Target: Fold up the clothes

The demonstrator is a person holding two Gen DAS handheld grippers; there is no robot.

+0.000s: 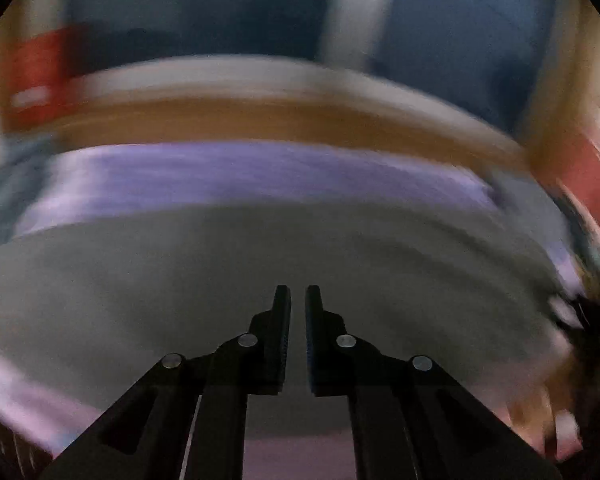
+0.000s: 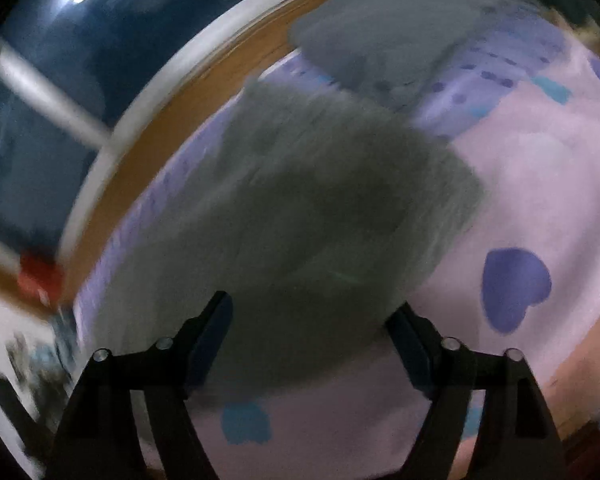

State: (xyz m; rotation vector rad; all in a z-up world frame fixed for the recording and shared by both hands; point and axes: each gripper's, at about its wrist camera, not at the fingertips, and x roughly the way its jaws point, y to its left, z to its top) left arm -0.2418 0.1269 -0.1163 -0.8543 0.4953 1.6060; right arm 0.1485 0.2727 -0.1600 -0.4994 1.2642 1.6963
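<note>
Grey garment [image 2: 300, 208] lay spread on my pink bedsheet [image 2: 540, 184], ready for folding; left tongs [image 1: 298, 300] together, empty; right tongs [image 2: 312, 316] apart.

Dim, motion-blurred, fisheye-warped edges.

A grey garment [image 2: 300, 208] lies spread, blurred, on a pink heart-patterned sheet [image 2: 540, 184].

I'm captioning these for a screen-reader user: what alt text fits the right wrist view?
Motion-blurred fisheye view: the right gripper, jaws open and empty, over a grey garment lying on a pink bedsheet with purple and blue hearts. A wooden bed edge curves along the upper left.
</note>
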